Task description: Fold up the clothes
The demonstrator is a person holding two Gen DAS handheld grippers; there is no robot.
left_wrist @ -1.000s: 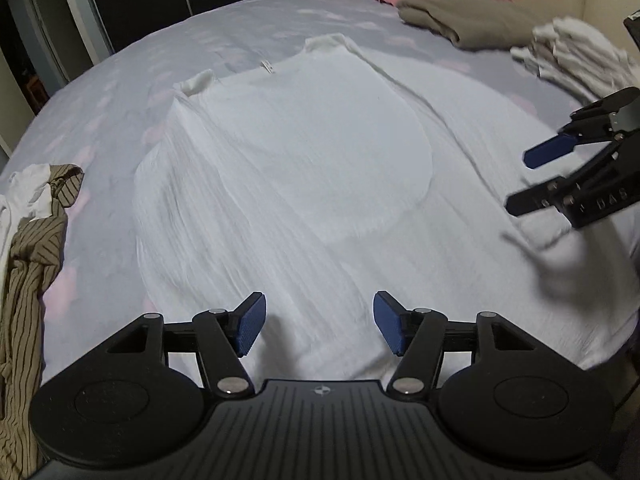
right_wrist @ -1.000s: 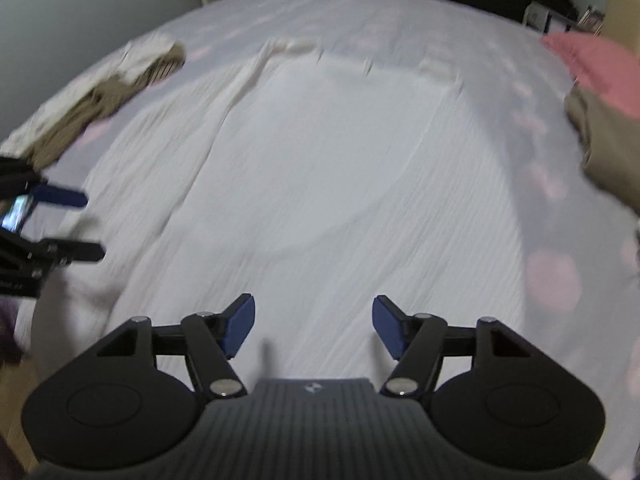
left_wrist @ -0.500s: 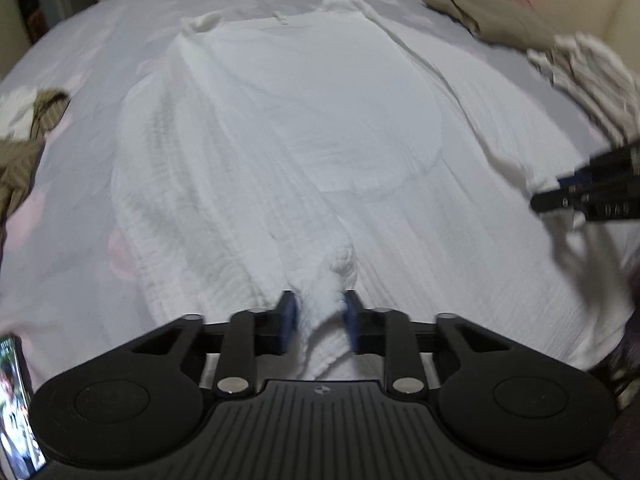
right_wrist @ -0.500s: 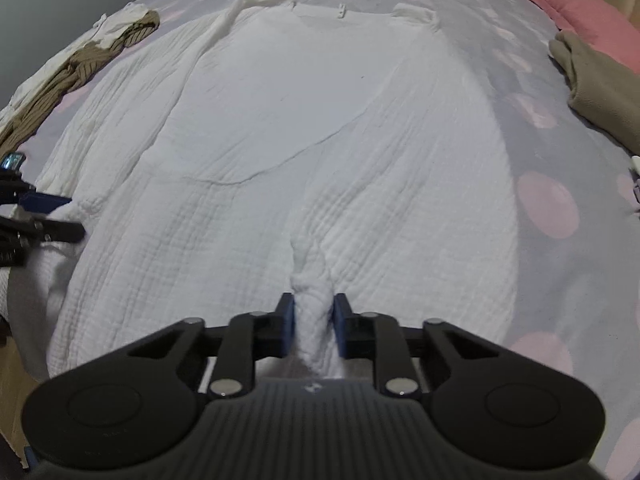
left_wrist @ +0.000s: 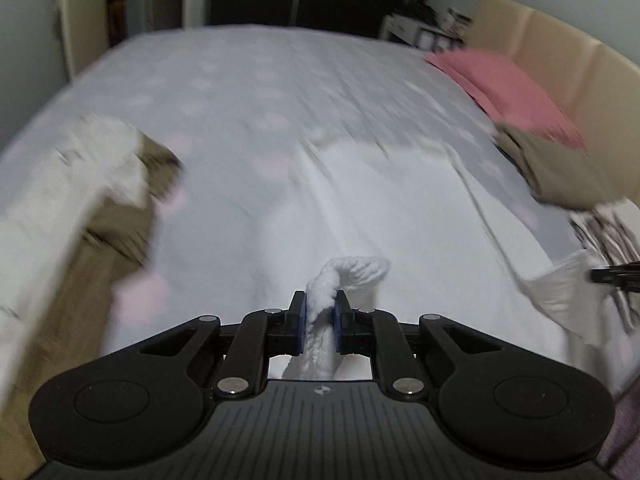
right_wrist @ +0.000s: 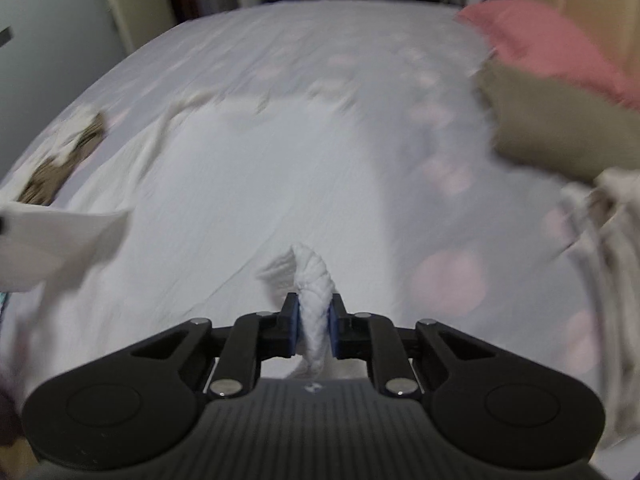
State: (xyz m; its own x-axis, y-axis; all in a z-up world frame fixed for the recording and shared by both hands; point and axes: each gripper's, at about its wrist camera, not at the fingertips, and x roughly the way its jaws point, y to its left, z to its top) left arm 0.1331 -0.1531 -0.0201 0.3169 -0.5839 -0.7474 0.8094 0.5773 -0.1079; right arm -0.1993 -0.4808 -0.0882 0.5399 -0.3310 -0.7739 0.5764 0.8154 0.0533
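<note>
Both the left tool and right tool are clamped on bunched hem of the white garment spread on the bed. Judged mid-fold; the hem next needs carrying evenly toward the far edge.

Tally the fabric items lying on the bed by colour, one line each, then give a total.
White: 2, the white garment pinched by both grippers, left gripper and right gripper, and a white pile.
Olive: 1, folded garment.
Pink: 1, pillow.
Brown-and-white: 1, striped garment.
Total: 5.
</note>
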